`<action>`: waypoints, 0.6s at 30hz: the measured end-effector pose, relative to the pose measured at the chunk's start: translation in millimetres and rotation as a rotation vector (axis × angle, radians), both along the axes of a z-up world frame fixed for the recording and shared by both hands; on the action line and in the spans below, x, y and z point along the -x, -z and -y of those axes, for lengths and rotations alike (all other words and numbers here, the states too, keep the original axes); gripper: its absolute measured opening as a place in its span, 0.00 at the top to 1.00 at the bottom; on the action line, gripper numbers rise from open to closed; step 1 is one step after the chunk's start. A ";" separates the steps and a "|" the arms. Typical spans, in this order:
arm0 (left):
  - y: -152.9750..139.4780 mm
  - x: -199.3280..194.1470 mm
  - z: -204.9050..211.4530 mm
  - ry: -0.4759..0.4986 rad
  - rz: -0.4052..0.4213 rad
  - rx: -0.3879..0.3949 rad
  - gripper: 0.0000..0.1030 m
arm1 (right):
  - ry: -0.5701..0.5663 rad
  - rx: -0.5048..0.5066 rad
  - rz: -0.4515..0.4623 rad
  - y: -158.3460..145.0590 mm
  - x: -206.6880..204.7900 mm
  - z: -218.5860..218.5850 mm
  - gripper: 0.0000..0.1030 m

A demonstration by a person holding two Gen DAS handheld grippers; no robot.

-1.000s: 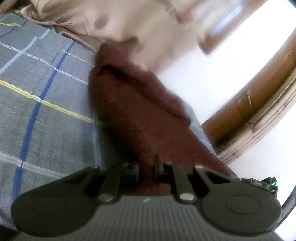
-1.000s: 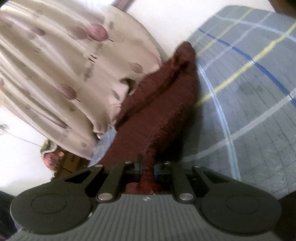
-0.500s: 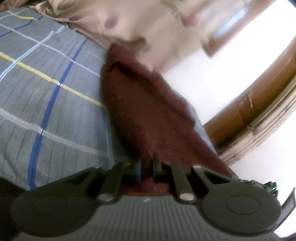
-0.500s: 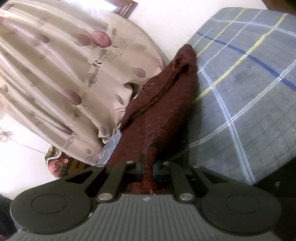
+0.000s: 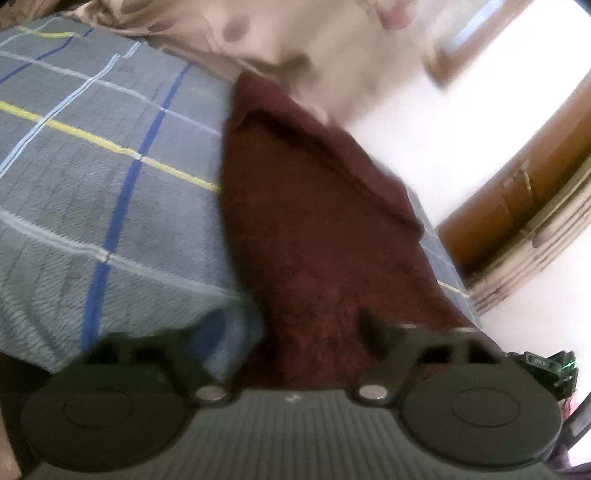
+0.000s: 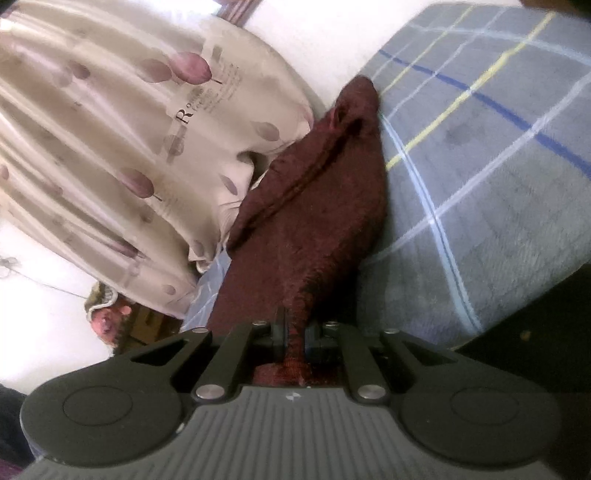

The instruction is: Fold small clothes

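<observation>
A dark maroon fuzzy cloth (image 5: 314,221) lies folded lengthwise on a grey plaid bed cover (image 5: 92,166). It also shows in the right wrist view (image 6: 317,221). My left gripper (image 5: 306,332) has its jaws spread wide apart, with the cloth's near end lying between them. My right gripper (image 6: 295,328) is shut on the cloth's other near corner and holds it pinched between the pads. The left view is blurred.
A beige pillow with purple leaf print (image 6: 129,147) lies beyond the cloth, touching its far end; it also shows in the left wrist view (image 5: 295,33). The bed's edge (image 6: 498,314) drops off at the right. A wooden door frame (image 5: 517,192) stands beside the bed.
My left gripper has opened and let go of the cloth's corner. My right gripper stays shut on the cloth. Both views have shifted slightly over the bed.
</observation>
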State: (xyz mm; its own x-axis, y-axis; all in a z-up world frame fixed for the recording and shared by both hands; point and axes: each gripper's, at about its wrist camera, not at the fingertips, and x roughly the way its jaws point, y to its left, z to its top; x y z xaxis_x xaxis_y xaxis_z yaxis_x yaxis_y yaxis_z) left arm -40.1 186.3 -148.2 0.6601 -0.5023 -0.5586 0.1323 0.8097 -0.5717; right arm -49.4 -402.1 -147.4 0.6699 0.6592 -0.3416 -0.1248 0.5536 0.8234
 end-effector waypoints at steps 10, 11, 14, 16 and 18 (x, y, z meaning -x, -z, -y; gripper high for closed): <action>9.2 -5.3 23.9 0.132 -0.058 -0.012 0.85 | -0.027 0.050 -0.042 11.3 -4.1 -10.1 0.73; 14.4 -6.5 21.9 0.124 -0.094 0.003 0.91 | -0.027 0.061 -0.053 13.0 -5.1 -12.2 0.76; 18.0 2.6 12.3 0.069 -0.073 0.093 0.91 | -0.032 0.043 -0.047 16.2 -3.4 -16.3 0.86; 9.7 8.3 5.8 0.046 -0.045 0.162 0.91 | -0.018 -0.003 -0.034 14.3 0.2 -12.9 0.86; -6.0 10.6 1.4 0.039 -0.009 0.197 0.91 | -0.011 -0.079 -0.007 9.5 4.4 -6.6 0.86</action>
State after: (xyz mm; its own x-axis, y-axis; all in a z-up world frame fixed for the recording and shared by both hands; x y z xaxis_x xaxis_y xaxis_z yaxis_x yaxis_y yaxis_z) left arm -50.7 184.9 -142.1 0.6336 -0.6273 -0.4527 0.1557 0.6766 -0.7197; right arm -53.8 -395.5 -156.9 0.6604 0.6916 -0.2926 -0.1249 0.4854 0.8653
